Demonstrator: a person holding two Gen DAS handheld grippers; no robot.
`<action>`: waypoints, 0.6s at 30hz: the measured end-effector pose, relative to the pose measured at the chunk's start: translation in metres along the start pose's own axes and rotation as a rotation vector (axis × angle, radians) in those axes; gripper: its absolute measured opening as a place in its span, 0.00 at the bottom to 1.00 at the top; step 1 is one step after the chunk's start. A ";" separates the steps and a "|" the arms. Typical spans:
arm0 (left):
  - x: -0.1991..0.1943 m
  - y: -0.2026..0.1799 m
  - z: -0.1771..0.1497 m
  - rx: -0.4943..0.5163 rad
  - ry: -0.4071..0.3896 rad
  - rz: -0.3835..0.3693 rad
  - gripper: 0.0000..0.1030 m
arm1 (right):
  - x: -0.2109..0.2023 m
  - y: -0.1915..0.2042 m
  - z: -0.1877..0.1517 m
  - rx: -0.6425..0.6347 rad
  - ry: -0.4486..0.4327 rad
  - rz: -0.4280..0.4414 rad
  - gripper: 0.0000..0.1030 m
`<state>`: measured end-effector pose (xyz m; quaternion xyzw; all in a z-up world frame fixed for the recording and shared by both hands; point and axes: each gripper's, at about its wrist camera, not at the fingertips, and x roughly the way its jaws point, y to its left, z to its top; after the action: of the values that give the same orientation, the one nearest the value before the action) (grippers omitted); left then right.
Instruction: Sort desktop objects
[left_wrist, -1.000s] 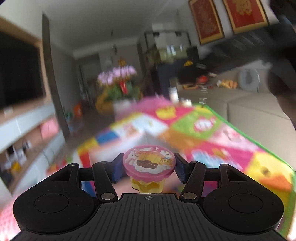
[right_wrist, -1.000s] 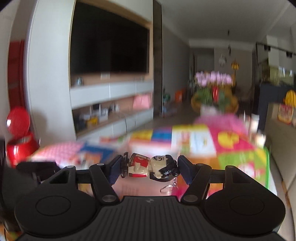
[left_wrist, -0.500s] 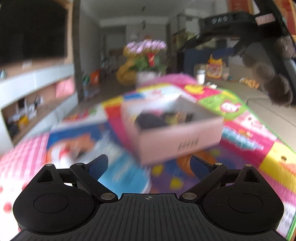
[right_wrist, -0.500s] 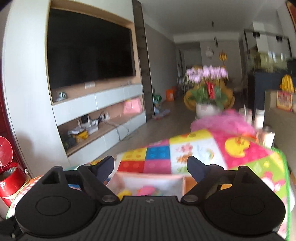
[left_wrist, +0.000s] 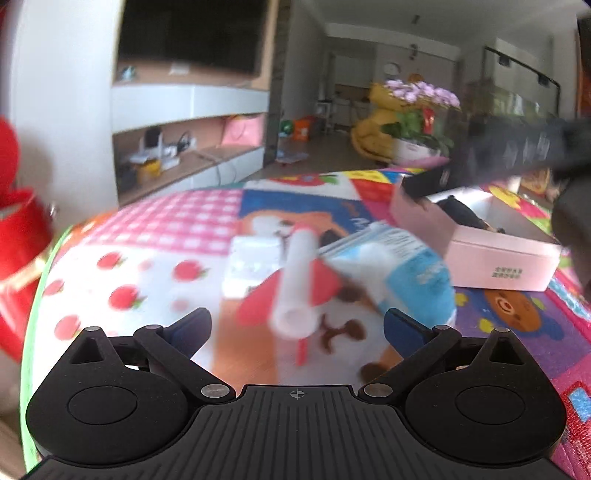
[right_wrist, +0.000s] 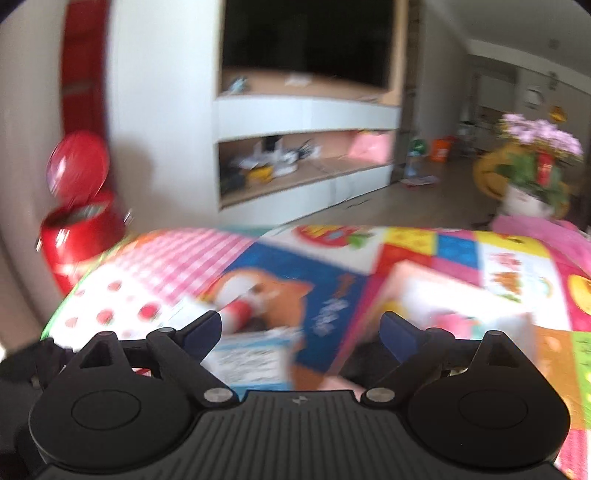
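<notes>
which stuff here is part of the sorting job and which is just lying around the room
Part of the job:
- pink box
- white tube
- blue-and-white carton
- small white packet
- left gripper and right gripper, both empty, jaws opening

Just lying about:
- play mat
- red bin
- flower pot
- TV
- shelf clutter

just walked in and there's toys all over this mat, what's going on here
A person is sorting small things on a colourful play mat with a handheld gripper in each hand. Both the left gripper and the right gripper are empty, their jaws opening. A pink box on the mat holds a few items. A white tube, a blue and white pack and a small white packet lie loose ahead of the left gripper, not yet sorted.
</notes>
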<state>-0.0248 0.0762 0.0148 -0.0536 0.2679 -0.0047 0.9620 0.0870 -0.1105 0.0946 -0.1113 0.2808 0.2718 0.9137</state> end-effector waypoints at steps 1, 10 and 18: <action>-0.002 0.005 -0.001 -0.015 0.006 -0.006 1.00 | 0.006 0.009 -0.002 -0.009 0.015 0.011 0.90; -0.011 0.013 -0.008 -0.029 0.006 -0.040 1.00 | 0.031 0.038 -0.035 -0.117 0.151 -0.021 0.53; -0.012 -0.009 -0.008 0.009 0.020 -0.087 1.00 | -0.045 0.013 -0.088 -0.107 0.176 -0.011 0.49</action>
<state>-0.0396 0.0667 0.0149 -0.0608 0.2747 -0.0480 0.9584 0.0083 -0.1503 0.0480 -0.1849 0.3443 0.2708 0.8797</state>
